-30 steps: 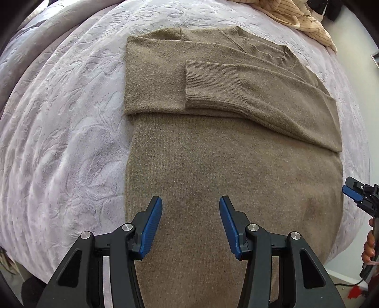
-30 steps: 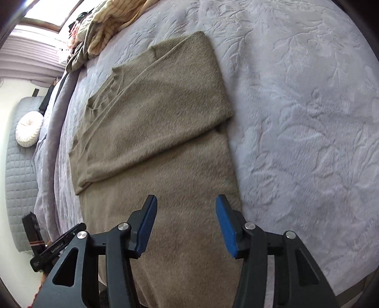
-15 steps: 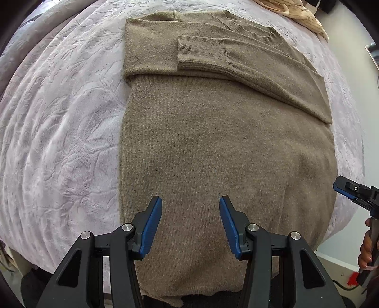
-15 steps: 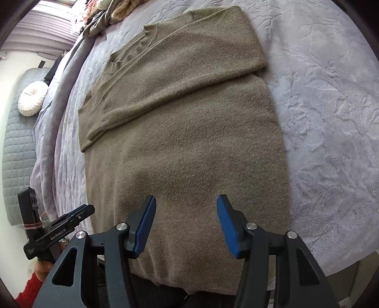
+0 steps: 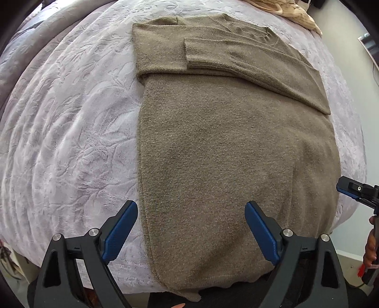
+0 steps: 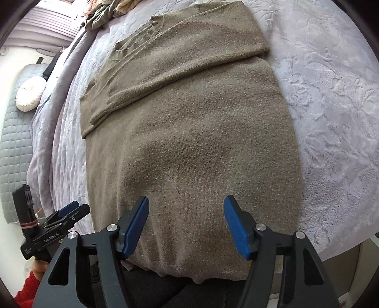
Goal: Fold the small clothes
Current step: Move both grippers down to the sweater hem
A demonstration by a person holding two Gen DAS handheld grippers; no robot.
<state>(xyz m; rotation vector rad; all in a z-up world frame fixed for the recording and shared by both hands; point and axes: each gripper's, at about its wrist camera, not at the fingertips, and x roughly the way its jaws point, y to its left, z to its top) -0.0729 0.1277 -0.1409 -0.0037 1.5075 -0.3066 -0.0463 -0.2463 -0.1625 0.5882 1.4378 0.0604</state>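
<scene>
Bedspread (image 5: 71, 142) bears the sweater (image 5: 225, 154); hem overhangs, partly hidden.

1. a bedroom in a home: a bed with a lilac embossed plush bedspread (image 6: 331, 106) fills both views.
2. a grey quilted headboard (image 6: 11, 147) with a round white cushion (image 6: 30, 94) stands at one end.
3. loose clothes (image 5: 296, 11) lie heaped at the far side.
</scene>
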